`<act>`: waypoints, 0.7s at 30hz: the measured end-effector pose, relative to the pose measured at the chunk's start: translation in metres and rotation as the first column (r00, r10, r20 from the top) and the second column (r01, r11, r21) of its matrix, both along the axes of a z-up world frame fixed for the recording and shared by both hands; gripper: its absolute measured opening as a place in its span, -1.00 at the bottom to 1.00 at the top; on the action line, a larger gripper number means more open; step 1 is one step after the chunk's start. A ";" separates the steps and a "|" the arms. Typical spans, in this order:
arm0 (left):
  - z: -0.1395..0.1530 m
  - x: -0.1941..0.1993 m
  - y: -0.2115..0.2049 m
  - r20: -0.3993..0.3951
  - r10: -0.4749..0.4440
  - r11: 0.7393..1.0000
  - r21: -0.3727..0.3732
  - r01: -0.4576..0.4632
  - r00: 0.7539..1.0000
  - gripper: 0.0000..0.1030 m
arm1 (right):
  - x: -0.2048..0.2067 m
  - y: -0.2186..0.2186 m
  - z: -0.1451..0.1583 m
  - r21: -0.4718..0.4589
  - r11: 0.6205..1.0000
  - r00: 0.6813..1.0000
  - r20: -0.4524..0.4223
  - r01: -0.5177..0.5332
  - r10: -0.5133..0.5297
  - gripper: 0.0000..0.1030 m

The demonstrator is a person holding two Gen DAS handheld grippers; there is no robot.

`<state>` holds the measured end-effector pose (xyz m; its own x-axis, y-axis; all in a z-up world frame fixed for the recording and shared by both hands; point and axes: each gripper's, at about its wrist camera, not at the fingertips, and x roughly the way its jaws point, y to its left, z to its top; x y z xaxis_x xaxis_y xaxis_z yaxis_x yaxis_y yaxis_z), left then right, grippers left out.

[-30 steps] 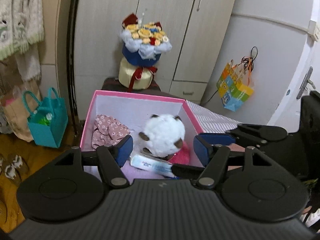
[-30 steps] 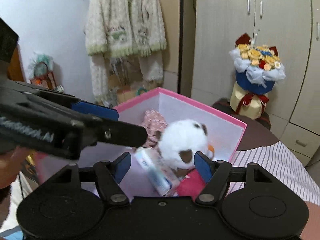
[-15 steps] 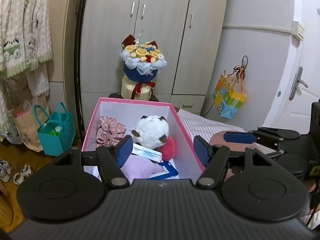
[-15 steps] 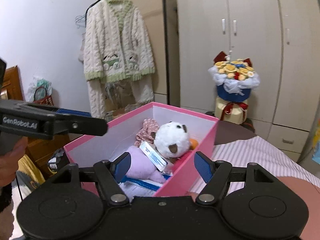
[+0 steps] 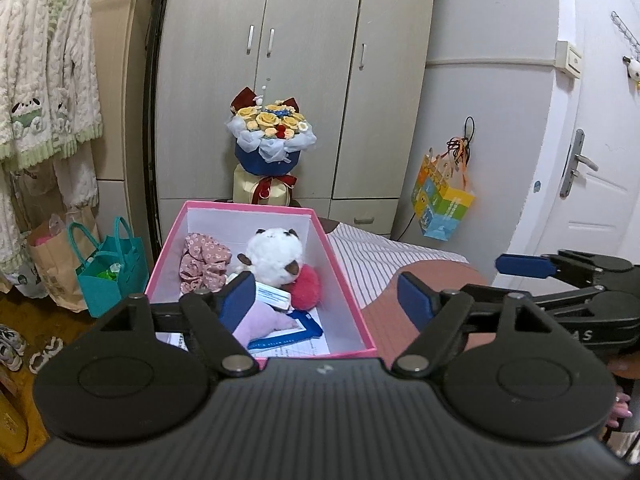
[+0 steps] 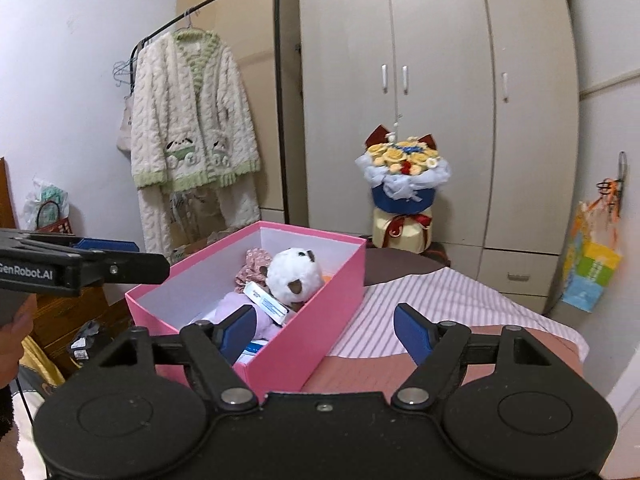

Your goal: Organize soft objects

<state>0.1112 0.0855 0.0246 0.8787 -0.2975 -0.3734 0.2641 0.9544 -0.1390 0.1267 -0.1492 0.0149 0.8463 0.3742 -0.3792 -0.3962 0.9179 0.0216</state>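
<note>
Both open, empty grippers [image 5: 326,300] [image 6: 324,326] backed off the pink box [image 5: 344,280]; only left view shows door [image 5: 600,160].

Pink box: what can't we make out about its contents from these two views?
- Left wrist: left gripper finger covers part of the purple plush in the pink box.
- Right wrist: near box wall hides the floor; floral fabric sits mostly behind the white plush.
- Tissue pack print too small.

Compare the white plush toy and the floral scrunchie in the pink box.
The plush toy is white and fluffy with brown patches; the scrunchie is pink floral cloth. The plush toy is a rounded lump, the scrunchie a gathered, ruffled ring. The plush toy sits mid-box, the scrunchie at its left wall. Both lie in the pink box, held by neither hand-held gripper.
</note>
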 end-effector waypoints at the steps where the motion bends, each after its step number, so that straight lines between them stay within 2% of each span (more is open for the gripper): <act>1: 0.000 -0.002 -0.002 -0.001 0.001 1.000 0.004 -0.001 1.000 0.57 | -0.004 -0.002 0.001 0.001 1.000 1.000 0.002 0.011 -0.011 0.62; 3: 0.000 -0.005 -0.007 -0.001 0.003 1.000 0.018 -0.003 1.000 0.67 | -0.011 -0.008 0.001 0.000 0.999 0.999 0.003 0.037 -0.037 0.75; 5: -0.001 -0.007 -0.012 -0.003 0.002 0.999 0.038 -0.002 1.000 0.75 | -0.015 -0.012 0.001 -0.001 0.998 0.998 0.000 0.059 -0.059 0.77; 9: -0.007 -0.005 -0.019 -0.049 0.007 0.999 0.053 -0.004 0.999 0.77 | -0.019 -0.019 0.000 -0.014 0.996 0.996 -0.023 0.089 -0.089 0.84; 13: -0.011 -0.002 -0.022 -0.074 0.027 0.997 0.068 -0.022 0.997 0.97 | -0.021 -0.026 0.001 0.001 0.992 0.991 -0.044 0.124 -0.124 0.92; 16: -0.013 0.000 -0.025 -0.093 0.058 0.995 0.080 -0.050 0.994 0.99 | -0.021 -0.030 0.001 -0.016 0.987 0.984 -0.071 0.163 -0.163 1.00; 19: -0.012 0.001 -0.032 -0.101 0.113 0.988 0.119 -0.101 0.988 1.00 | -0.019 -0.030 0.001 -0.078 0.977 0.970 -0.125 0.199 -0.207 1.00; 21: -0.012 0.002 -0.035 -0.113 0.145 0.982 0.134 -0.129 0.983 1.00 | -0.022 -0.032 0.001 -0.071 0.978 0.970 -0.128 0.199 -0.206 1.00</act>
<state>0.1129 0.0510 0.0130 0.8536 -0.1211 -0.5067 0.1180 0.9923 -0.0383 0.1047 -0.1816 0.0158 0.8421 0.1748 -0.5102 -0.1989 0.9800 0.0075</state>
